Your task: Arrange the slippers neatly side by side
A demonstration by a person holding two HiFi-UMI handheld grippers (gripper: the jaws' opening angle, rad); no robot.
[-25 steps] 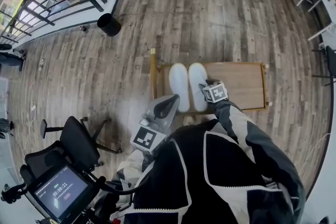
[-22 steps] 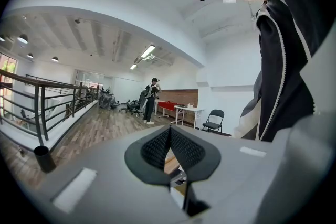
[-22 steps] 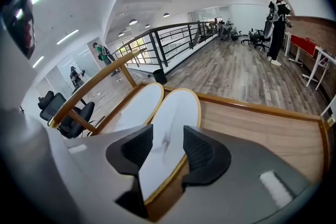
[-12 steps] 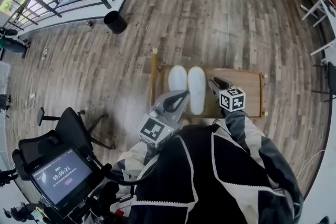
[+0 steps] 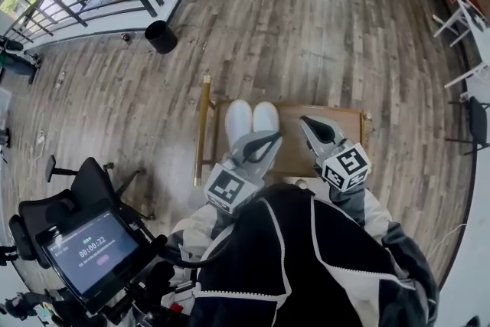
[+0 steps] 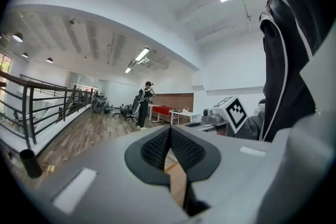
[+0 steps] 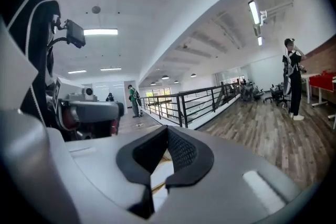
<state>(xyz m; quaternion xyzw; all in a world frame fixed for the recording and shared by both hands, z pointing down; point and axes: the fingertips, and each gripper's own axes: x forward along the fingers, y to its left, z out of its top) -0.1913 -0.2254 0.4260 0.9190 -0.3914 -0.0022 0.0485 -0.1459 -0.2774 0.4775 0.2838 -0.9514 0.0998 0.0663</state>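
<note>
Two white slippers, one [image 5: 238,121] on the left and the other [image 5: 265,119] on the right, lie side by side at the left end of the low wooden surface [image 5: 341,124]. They are parallel and just beside each other, with their toes toward the far edge. Their heel ends are hidden behind the left claw [image 5: 268,140], which hangs above the near edge of the surface, its jaws pressed together with nothing between them. The right claw [image 5: 306,122] hangs over the middle of the surface, well apart from the slippers. Its jaws have just been closing and now meet at the tips, also with nothing between them. Both claws are clear of the slippers. A black bin [image 5: 161,36] stands on the wood-plank floor, beyond the far left corner of the surface.
</note>
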